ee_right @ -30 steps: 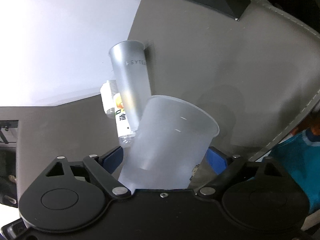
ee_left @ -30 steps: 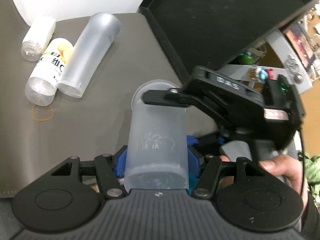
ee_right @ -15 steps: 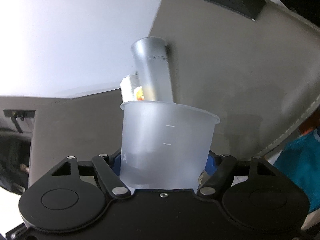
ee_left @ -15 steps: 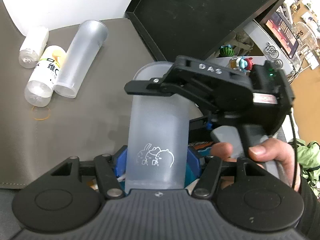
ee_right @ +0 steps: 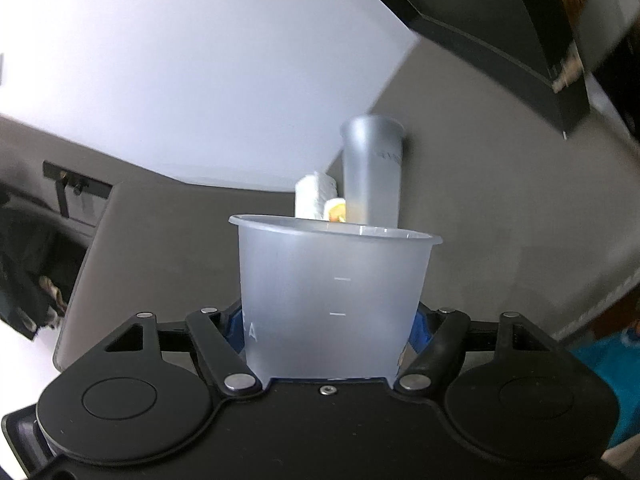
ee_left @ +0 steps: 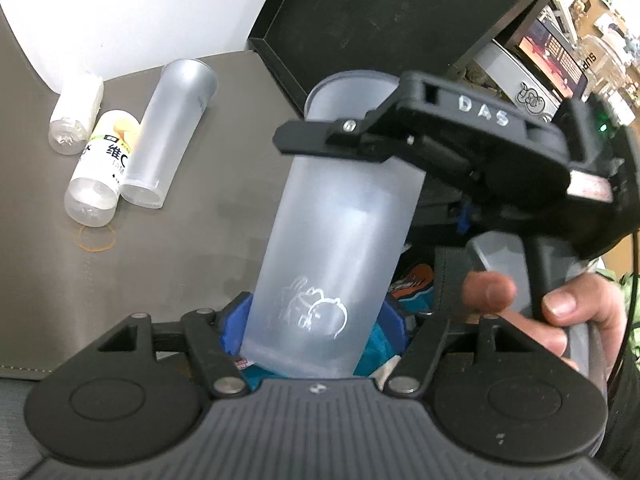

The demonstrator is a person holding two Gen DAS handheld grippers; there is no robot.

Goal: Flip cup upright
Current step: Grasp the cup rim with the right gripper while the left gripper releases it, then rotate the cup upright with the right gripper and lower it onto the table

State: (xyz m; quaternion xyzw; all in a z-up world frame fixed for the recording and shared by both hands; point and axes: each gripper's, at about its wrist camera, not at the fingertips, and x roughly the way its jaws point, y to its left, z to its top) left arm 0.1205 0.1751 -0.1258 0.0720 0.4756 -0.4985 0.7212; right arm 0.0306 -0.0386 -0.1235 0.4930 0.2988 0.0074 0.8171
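A frosted translucent cup (ee_left: 336,240) with a white bunny drawing is held in the air above the grey mat, rim pointing away from the left camera. My left gripper (ee_left: 316,320) is shut on its lower end between blue pads. My right gripper (ee_right: 328,328) is shut on the same cup (ee_right: 332,292) nearer the rim; the right gripper's black body (ee_left: 460,148) crosses the cup in the left wrist view. In the right wrist view the cup stands mouth up.
On the grey mat (ee_left: 180,240) lie a second frosted cup (ee_left: 168,132) on its side, a yellow-labelled bottle (ee_left: 104,168), a white bottle (ee_left: 76,116) and a rubber band (ee_left: 97,238). A black box (ee_left: 380,16) stands at the back right.
Both grippers have lifted and turned the cup, so that it now stands mouth up in the right wrist view. The cup has risen further from the mat.
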